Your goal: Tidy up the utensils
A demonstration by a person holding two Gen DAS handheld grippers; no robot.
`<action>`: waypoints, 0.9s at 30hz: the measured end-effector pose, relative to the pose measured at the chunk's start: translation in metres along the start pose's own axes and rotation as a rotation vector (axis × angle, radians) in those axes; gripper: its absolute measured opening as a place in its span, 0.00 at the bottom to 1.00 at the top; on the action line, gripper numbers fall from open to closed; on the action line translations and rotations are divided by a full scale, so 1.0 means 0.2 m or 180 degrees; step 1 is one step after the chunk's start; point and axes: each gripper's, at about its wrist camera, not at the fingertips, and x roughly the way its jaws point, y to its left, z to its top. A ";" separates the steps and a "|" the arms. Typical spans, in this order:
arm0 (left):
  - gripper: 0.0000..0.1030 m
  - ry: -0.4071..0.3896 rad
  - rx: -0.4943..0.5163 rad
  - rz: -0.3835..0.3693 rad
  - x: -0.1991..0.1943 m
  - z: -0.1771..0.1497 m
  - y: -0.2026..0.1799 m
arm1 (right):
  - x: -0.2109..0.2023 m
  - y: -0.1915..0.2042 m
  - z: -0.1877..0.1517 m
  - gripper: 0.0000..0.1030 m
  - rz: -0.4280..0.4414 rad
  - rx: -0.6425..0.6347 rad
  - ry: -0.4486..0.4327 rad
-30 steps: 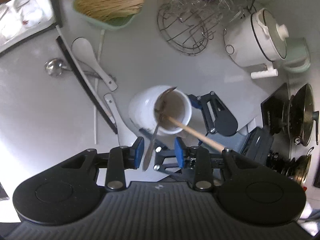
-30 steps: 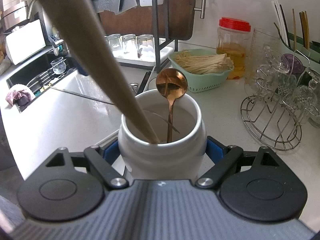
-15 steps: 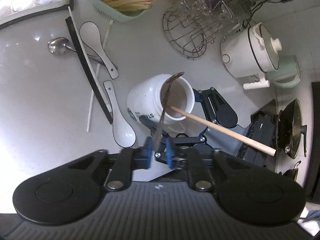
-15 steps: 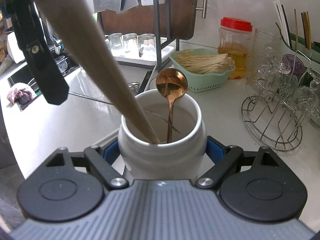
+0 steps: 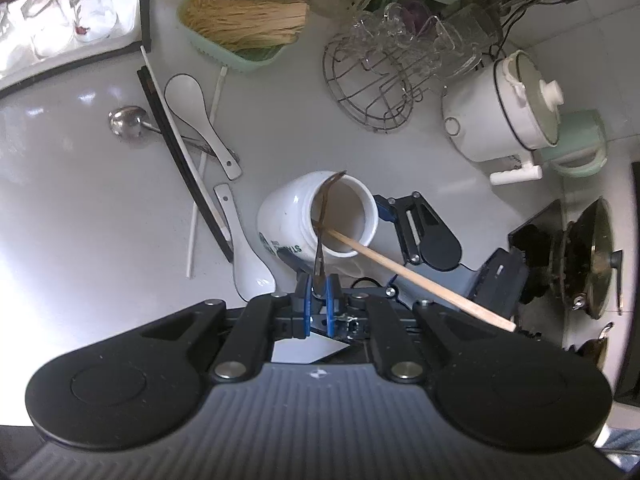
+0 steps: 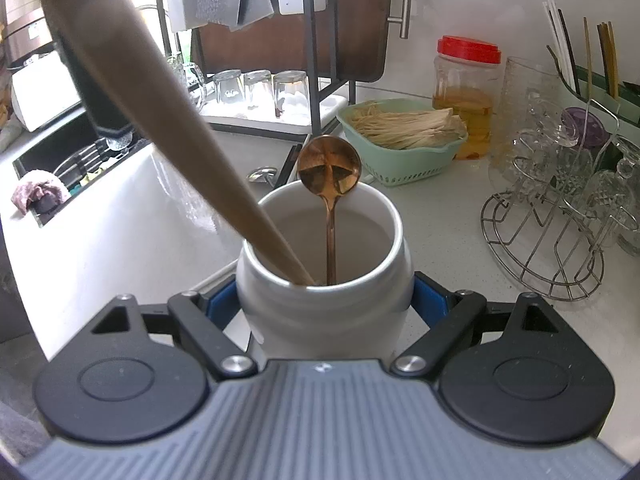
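Since the earlier frame our left gripper (image 5: 317, 293) has closed, empty; right gripper (image 6: 325, 304) holds the jar (image 6: 324, 280). Two utensils stored; spoons (image 5: 192, 120) and chopsticks (image 5: 182, 164) remain on the desk (image 5: 80, 208).

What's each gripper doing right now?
Left gripper: jaws just closed, now shut; the copper spoon handle shows in line between the pads, but a grip cannot be told.
Right gripper: shut on the white jar.
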 end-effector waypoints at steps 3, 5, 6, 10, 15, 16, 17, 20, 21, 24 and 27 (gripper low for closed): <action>0.08 0.0008 0.0067 0.0062 0.02 0.04 -0.02 | 0.00 0.00 0.00 0.88 -0.0001 0.0002 0.0001; 0.08 0.0010 0.0111 0.0074 0.04 0.05 -0.03 | 0.00 0.00 0.00 0.88 -0.0004 0.0004 0.0001; 0.08 0.0011 0.0131 0.0086 0.05 0.06 -0.04 | 0.00 0.00 0.00 0.88 -0.0007 0.0007 0.0002; 0.09 0.0001 0.0174 0.0124 0.08 0.07 -0.05 | 0.00 0.00 0.01 0.88 -0.0019 0.0017 0.0012; 0.23 -0.0155 0.0190 0.0167 0.05 0.05 -0.03 | 0.00 0.00 0.01 0.88 -0.0048 0.0027 0.0020; 0.24 -0.0218 0.0193 0.0164 0.03 0.04 -0.02 | 0.00 0.00 0.01 0.88 -0.0056 0.0029 0.0024; 0.24 -0.0289 0.0199 0.0167 0.02 0.03 -0.01 | -0.01 0.00 0.01 0.88 -0.0064 0.0033 0.0028; 0.25 -0.0496 0.0218 0.0223 0.00 -0.01 0.00 | -0.01 0.00 0.00 0.88 -0.0092 0.0042 0.0036; 0.25 -0.0568 0.0215 0.0236 0.00 -0.03 0.01 | -0.02 0.00 0.00 0.88 -0.0101 0.0045 0.0040; 0.25 -0.0738 0.0191 0.0250 0.00 -0.08 0.03 | -0.03 -0.01 0.00 0.88 -0.0128 0.0067 0.0060; 0.25 -0.0861 0.0157 0.0233 0.02 -0.13 0.04 | -0.04 -0.01 -0.01 0.88 -0.0157 0.0087 0.0074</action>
